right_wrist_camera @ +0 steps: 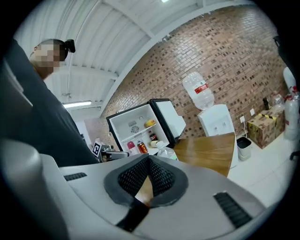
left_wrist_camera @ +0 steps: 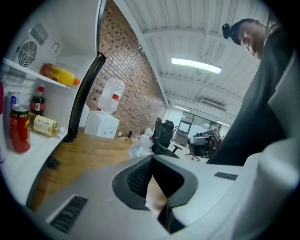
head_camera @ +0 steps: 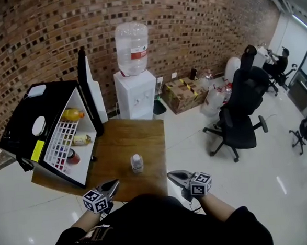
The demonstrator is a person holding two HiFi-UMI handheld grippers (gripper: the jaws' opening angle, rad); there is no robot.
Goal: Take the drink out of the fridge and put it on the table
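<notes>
Currently L gripper [head_camera: 112, 186] & R gripper [head_camera: 174, 176] both w/ jaws shut tight, nothing betw. them, held low by near edge of wooden table [head_camera: 144, 135], L at near-left, R off near-right corner. Clear drink bottle [head_camera: 137, 163] stands upright on table, betw. & just beyond the two, touching neither. Left: mini fridge [head_camera: 52, 97] on table, door [head_camera: 91, 87] open, orange bottle [head_camera: 72, 114] on upper shelf, pale bottle [head_camera: 82, 139] lying & red can [head_camera: 72, 157] lower; water dispenser [head_camera: 136, 97] behind table, office chair [head_camera: 242, 110] far right.
</notes>
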